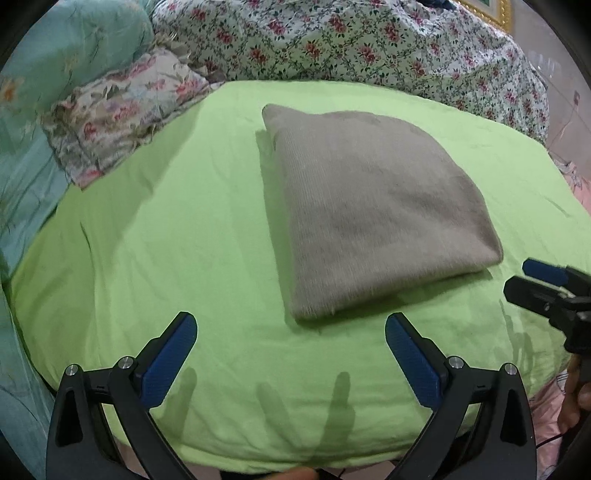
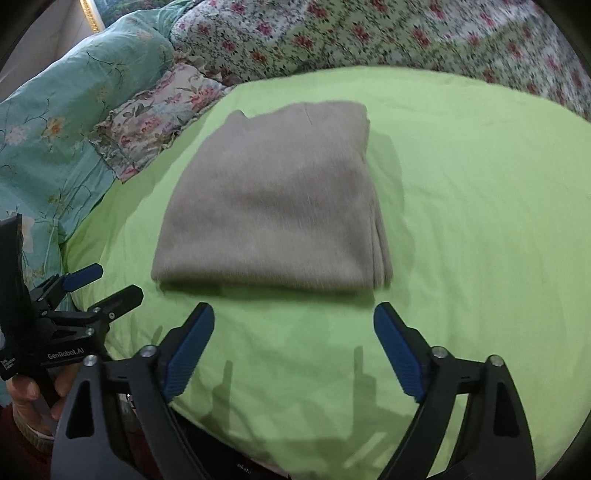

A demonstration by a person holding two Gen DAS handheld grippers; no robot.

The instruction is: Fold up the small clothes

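A folded beige knit garment (image 1: 373,206) lies flat on a lime green sheet (image 1: 177,229); it also shows in the right wrist view (image 2: 273,199), with layered edges along its right side. My left gripper (image 1: 290,325) is open and empty, just short of the garment's near corner. My right gripper (image 2: 293,317) is open and empty, just short of the garment's near edge. The right gripper shows at the right edge of the left wrist view (image 1: 532,280), and the left gripper at the left of the right wrist view (image 2: 110,284).
A floral quilt (image 1: 351,44) is piled behind the sheet. A small floral pillow (image 1: 118,110) and a teal flowered cover (image 1: 44,74) lie to the left. A gold picture frame (image 1: 491,9) is at the top right.
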